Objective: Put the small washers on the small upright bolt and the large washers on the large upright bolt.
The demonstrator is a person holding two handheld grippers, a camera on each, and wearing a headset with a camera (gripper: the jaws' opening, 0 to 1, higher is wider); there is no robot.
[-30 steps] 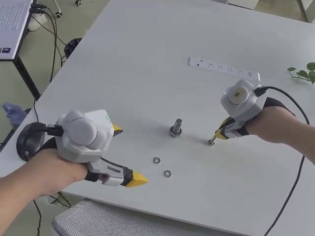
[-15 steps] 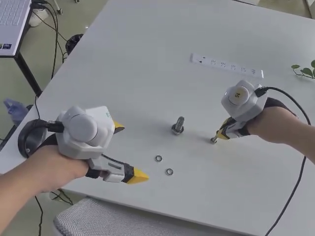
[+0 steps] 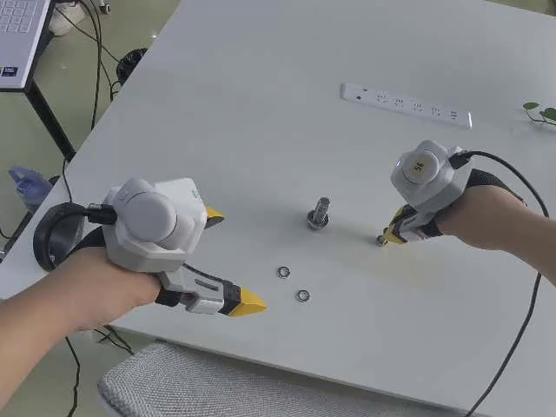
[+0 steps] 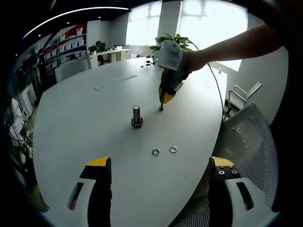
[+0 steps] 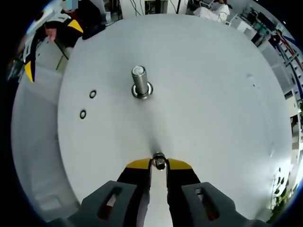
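Note:
The large bolt [image 3: 318,214] stands upright on its head in the middle of the white table [image 3: 261,104]. Two small washers [image 3: 283,272] [image 3: 302,295] lie flat in front of it, close together. To the bolt's right, my right gripper [image 3: 391,236] is shut on the small bolt [image 3: 381,241], which it holds upright on the table; its own view shows the bolt [image 5: 159,161] pinched between the yellow tips. My left gripper [image 3: 230,258] hovers open at the near left, short of the washers [image 4: 155,152] [image 4: 173,149], with nothing between its jaws.
A white power strip [image 3: 407,102] lies at the back right, and plant leaves [image 3: 543,113] reach in at the right edge. A laptop [image 3: 17,35] sits on a side desk at far left. A mesh chair back [image 3: 217,387] stands at the near table edge.

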